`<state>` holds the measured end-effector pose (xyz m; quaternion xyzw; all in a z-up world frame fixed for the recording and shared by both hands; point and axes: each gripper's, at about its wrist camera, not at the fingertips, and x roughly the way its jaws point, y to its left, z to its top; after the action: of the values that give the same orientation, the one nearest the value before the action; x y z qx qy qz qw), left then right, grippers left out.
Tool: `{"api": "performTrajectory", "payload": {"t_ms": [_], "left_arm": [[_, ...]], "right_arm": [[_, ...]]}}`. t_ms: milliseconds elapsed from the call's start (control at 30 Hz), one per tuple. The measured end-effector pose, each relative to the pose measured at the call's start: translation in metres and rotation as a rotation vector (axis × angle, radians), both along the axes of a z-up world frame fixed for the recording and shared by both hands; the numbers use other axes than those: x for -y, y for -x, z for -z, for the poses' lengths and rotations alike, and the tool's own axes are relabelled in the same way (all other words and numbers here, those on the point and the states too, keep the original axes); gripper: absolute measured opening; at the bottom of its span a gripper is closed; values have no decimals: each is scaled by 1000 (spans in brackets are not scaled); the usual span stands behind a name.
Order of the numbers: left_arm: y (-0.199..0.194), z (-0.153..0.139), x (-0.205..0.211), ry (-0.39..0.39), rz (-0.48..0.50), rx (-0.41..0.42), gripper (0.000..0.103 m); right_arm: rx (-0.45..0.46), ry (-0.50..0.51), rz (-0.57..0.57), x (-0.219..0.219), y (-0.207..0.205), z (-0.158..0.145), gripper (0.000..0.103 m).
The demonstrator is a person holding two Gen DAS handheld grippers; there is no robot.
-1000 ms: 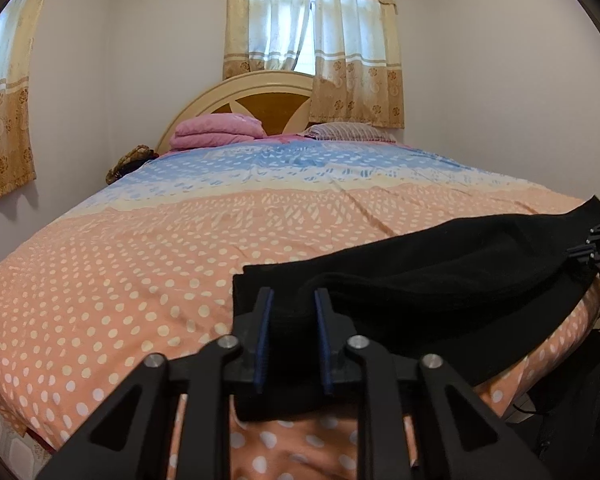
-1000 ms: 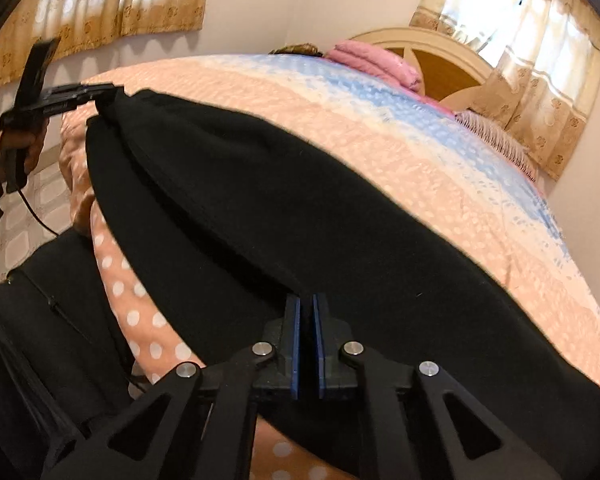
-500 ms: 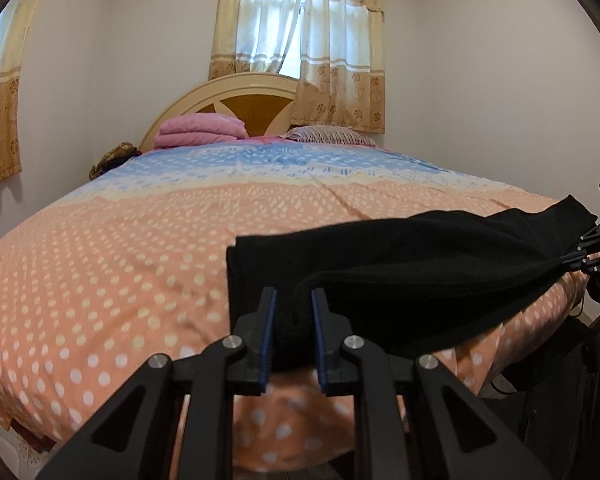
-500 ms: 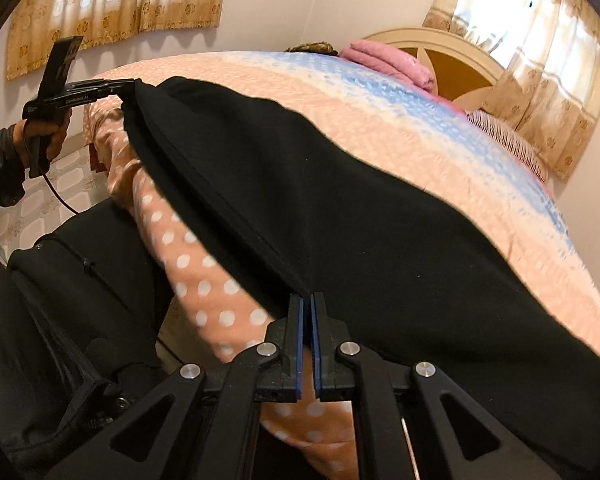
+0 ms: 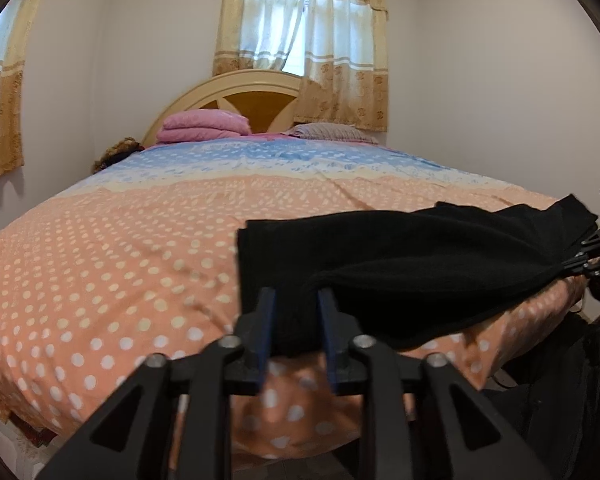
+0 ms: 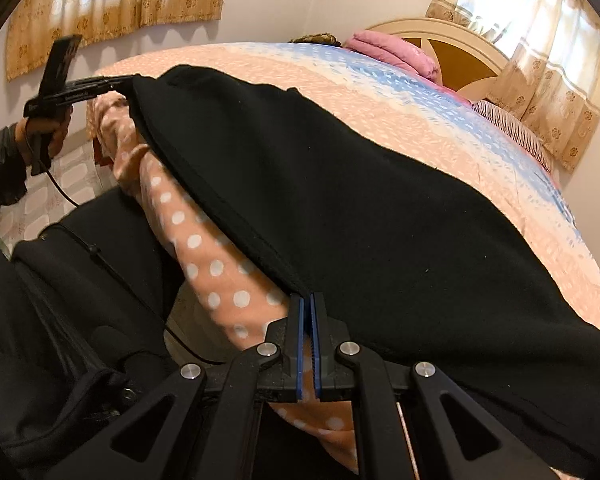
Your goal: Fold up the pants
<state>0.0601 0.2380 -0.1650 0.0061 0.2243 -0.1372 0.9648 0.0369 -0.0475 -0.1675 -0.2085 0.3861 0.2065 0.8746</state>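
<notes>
Pants (image 5: 412, 264): one black pair, lying across the near edge of the bed (image 5: 120, 248), stretched between two claws. In the left wrist view they fill the lower right of the frame; in the right wrist view they (image 6: 360, 208) run from upper left to lower right.

The left claw (image 5: 296, 320) has its two blue-padded fingers on either side of a bunched end of the pants, clenched on the cloth with a gap between the pads. In the right wrist view it (image 6: 116, 82) appears at upper left, gripping the far corner of the pants.

The right claw (image 6: 308, 320) has its pads pressed nearly together, pinching the hem of the pants at lower centre. In the left wrist view it (image 5: 576, 260) sits at the right edge, holding the other end.

On the bed: one dotted orange-and-blue cover, one stack of pink bedding (image 5: 204, 126) and one striped pillow (image 5: 332, 131) by the headboard (image 5: 256, 92). Two curtained windows show, one (image 5: 304, 48) behind the headboard and one (image 5: 0, 92) at the left edge.
</notes>
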Motion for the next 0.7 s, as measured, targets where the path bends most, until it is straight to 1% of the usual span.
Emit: {"api": "performTrajectory", "payload": {"t_ms": [33, 67, 100, 133, 200, 233, 300, 367, 433, 500, 533, 600, 700], "left_arm": [[0, 1, -3, -8, -20, -1, 52], [1, 1, -6, -17, -31, -1, 56], [2, 1, -9, -31, -38, 0, 56], [2, 1, -11, -37, -42, -2, 57], [3, 0, -16, -61, -59, -4, 62], [4, 0, -18, -80, -66, -3, 64], [5, -1, -19, -138, -81, -2, 64], [3, 0, -20, -214, -132, -9, 65], [2, 1, -25, -270, -192, -5, 64], [1, 2, -33, -302, -247, -10, 64], [0, 1, -38, -297, -268, -14, 64], [0, -3, -47, -255, -303, -17, 64], [3, -15, -46, -205, -295, 15, 64]], "right_arm": [[-4, 1, -3, 0, 0, -1, 3], [2, 1, -4, 1, 1, -2, 3], [6, -4, -2, 2, 1, -3, 4], [-3, -9, -3, 3, 1, -3, 6], [-16, 8, -12, 2, 2, -1, 9], [-14, 16, -18, 1, 4, 0, 9], [-17, 29, -29, 1, 6, 0, 9], [-23, 22, -31, 4, 7, -1, 9], [-29, 24, -25, 7, 6, 0, 9], [-35, 27, -21, 8, 5, 1, 9], [-38, 25, -22, 8, 5, 0, 9], [-38, 27, -27, 7, 6, -2, 9], [-46, 7, -32, 9, 6, -6, 9]]}}
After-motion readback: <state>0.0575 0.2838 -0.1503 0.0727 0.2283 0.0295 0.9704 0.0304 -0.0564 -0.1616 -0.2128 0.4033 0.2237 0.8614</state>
